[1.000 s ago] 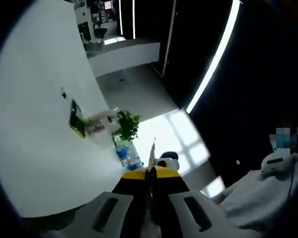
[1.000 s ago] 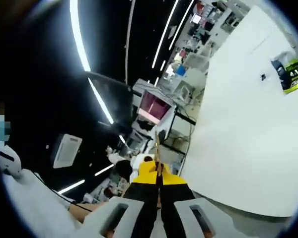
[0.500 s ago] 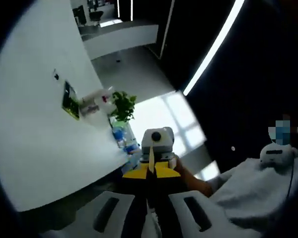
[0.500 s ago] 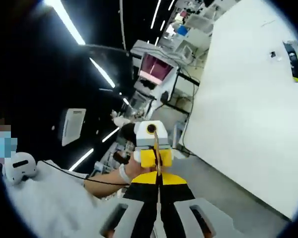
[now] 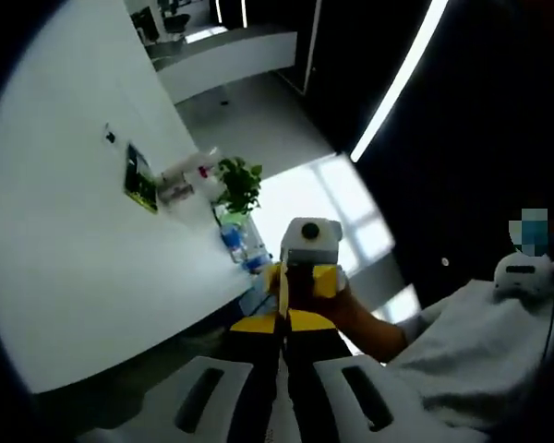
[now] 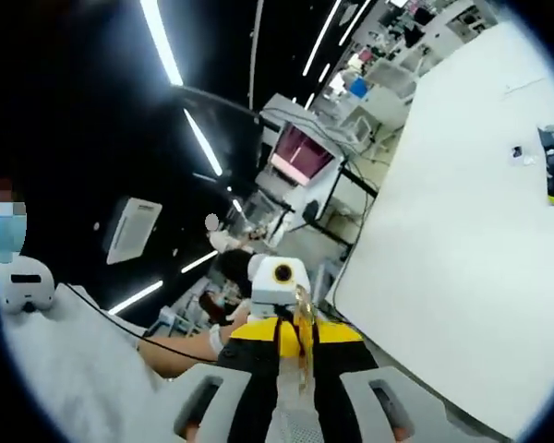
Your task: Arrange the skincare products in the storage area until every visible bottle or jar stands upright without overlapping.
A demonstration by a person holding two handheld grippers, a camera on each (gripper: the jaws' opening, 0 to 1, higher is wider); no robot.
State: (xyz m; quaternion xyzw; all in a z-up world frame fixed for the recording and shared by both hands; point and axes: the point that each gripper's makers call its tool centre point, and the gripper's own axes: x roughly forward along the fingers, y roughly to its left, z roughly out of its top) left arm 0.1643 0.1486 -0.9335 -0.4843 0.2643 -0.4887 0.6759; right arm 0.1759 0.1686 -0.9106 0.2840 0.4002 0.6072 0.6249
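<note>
Since half a second earlier, the opposing gripper had shifted slightly in each view. Left gripper (image 5: 279, 323), jaws pressed together on nothing; right gripper (image 6: 291, 355) likewise clenched and empty. Beyond the left gripper, small blue-capped skincare bottles (image 5: 240, 254) stood beside a green leafy potted plant (image 5: 237, 185) against the white wall panel (image 5: 65, 240)

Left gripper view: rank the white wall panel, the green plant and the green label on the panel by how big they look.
1. White wall panel, by far the largest.
2. Green plant.
3. Green label, though it looks close to the plant's size, so that order is unsure.
</note>
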